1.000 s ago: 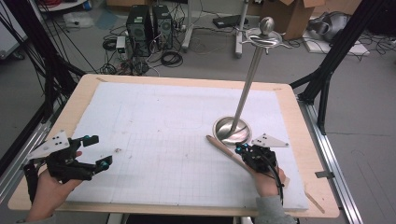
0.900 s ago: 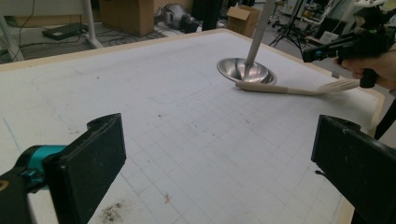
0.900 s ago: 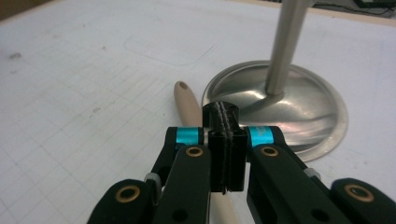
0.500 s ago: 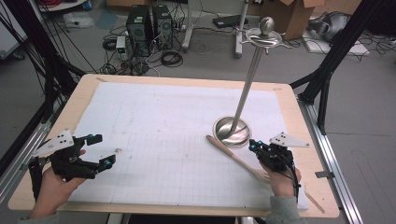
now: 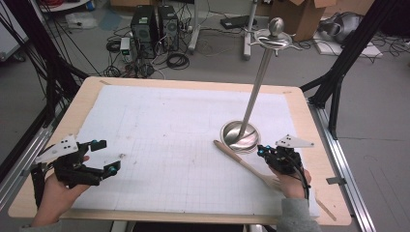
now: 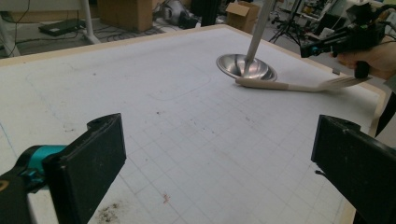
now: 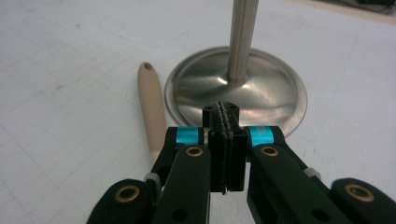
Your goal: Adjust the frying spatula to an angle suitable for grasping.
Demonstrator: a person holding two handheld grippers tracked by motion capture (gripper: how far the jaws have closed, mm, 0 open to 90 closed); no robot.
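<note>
A metal stand with a round base and a tall pole stands right of the mat's middle. A wooden utensil lies flat beside the base, its handle end next to the rim. My right gripper hovers just in front of the base, jaws shut with nothing between them. Its hand covers the utensil's far end. My left gripper rests at the table's left, jaws wide open over bare mat. From there I see the stand, the utensil and the right gripper.
A white gridded mat covers the wooden table. Black frame struts stand at the right and left edges. Computers and cables lie on the floor beyond the far edge.
The right gripper has shifted to the right along the front of the stand's base, still shut. The left gripper and the utensil have stayed where they were.
</note>
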